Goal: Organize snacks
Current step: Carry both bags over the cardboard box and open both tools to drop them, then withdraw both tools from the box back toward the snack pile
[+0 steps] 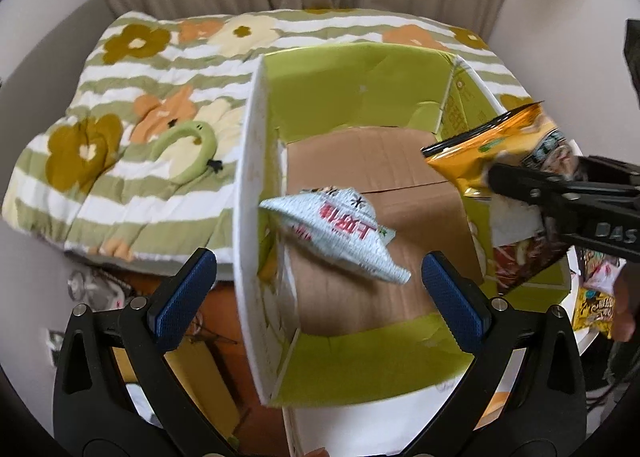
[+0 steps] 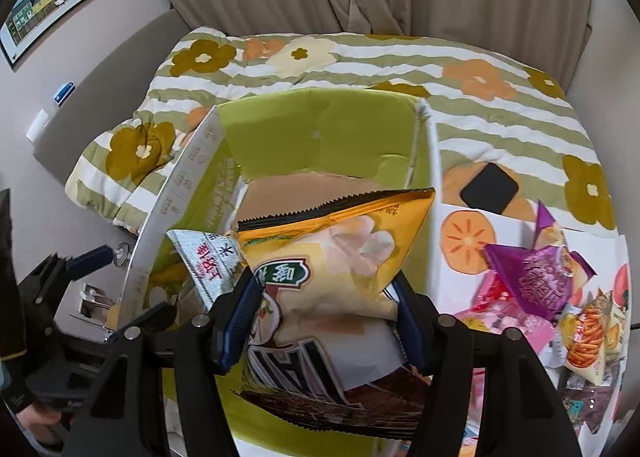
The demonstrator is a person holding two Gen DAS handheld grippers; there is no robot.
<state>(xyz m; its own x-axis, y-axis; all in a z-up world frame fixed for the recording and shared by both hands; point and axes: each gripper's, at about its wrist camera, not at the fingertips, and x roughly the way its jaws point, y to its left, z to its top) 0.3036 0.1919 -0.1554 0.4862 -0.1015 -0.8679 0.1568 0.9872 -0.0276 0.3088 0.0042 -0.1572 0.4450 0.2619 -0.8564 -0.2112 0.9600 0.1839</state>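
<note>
Orange chip bag (image 2: 332,253) sits clamped in the right gripper (image 2: 320,321) above the green carton (image 1: 352,69). Left gripper (image 1: 316,281) gapes; its pale packet (image 1: 340,233) drops. Next, I judge: release toward twelve o'clock.

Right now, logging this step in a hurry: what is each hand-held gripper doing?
Left hand-held gripper: open, holding nothing; the white snack packet is loose over the green box.
Right hand-held gripper: closed on the yellow snack bag.

Both wrist cameras look steeply down, close above the green box (image 1: 360,69), which both views share.
</note>
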